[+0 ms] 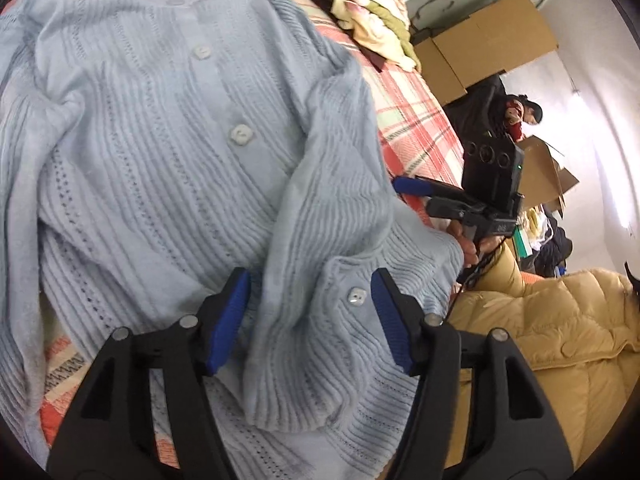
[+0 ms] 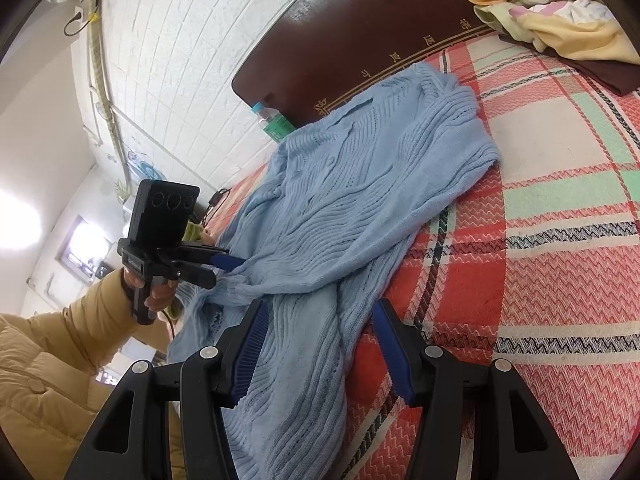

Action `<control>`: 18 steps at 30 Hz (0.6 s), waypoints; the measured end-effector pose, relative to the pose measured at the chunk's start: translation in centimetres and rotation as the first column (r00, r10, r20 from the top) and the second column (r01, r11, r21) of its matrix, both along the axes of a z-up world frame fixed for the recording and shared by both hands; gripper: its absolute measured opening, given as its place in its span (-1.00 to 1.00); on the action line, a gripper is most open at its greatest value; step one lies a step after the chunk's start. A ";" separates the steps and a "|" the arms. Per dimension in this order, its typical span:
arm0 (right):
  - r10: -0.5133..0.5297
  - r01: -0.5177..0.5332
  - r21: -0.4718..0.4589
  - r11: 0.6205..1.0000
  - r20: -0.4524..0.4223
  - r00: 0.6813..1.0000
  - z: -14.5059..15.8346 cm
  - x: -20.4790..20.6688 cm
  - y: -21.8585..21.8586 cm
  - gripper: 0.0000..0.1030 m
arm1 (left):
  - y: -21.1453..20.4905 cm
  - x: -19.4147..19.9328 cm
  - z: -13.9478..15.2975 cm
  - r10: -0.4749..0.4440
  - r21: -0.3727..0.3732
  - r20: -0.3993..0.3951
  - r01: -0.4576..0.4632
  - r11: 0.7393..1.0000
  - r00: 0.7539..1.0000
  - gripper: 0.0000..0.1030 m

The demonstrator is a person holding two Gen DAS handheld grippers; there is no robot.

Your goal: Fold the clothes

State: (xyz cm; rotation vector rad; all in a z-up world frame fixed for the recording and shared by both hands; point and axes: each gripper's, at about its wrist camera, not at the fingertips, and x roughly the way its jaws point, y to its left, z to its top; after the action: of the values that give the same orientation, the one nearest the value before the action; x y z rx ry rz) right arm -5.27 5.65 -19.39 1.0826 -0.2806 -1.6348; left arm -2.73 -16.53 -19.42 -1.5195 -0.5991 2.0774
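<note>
Garment: a pale blue ribbed-knit cardigan with white buttons (image 1: 168, 152) lay face up on a red, green and cream plaid woven bedspread (image 2: 560, 208); its collar end lay towards the dark brown wooden headboard (image 2: 360, 32); one sleeve (image 1: 320, 184) lay folded diagonally across the front.
Step in hand: judged to be the sleeve fold, with the sleeve placed on the body and the grip let go; the lengthwise body folds were not yet done.
Method: the sleeve should lie flat and straight on the front panel before any body fold; wrinkles at the cuff should be smoothed out first; each jaw pair should take only the hem layers meant to move, since the loose knit would probably stretch and drag; both hems should be lifted together to keep the fold line square.
Left gripper (image 1: 310, 318): its jaws were spread apart; the blue ribbed pads (image 1: 228, 320) stood on either side of the sleeve cuff and a buttoned edge without pressing on them; nothing was held.
Right gripper (image 2: 320, 350): it was spread apart; it hovered over the near hem of the cardigan and the bedspread edge; the pads pressed on nothing.
Operator: a hand (image 2: 158, 296) in a tan quilted sleeve carried the left gripper.
Surroundings: a crumpled yellow and green patterned cloth (image 2: 560, 12) lay well apart at the bed's far corner.
</note>
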 end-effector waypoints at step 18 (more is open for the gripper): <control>0.004 -0.004 0.004 1.000 0.000 1.000 -0.1 0.1 -0.1 0.13 | 1.9 -0.6 3.6 -0.066 -0.222 -0.116 0.039 0.974 0.991 -0.78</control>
State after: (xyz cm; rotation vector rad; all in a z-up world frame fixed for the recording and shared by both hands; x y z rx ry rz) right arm -5.20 5.58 -19.46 1.0855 -0.2758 -1.6324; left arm -3.29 -14.62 -15.84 -1.4921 -0.2881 2.2368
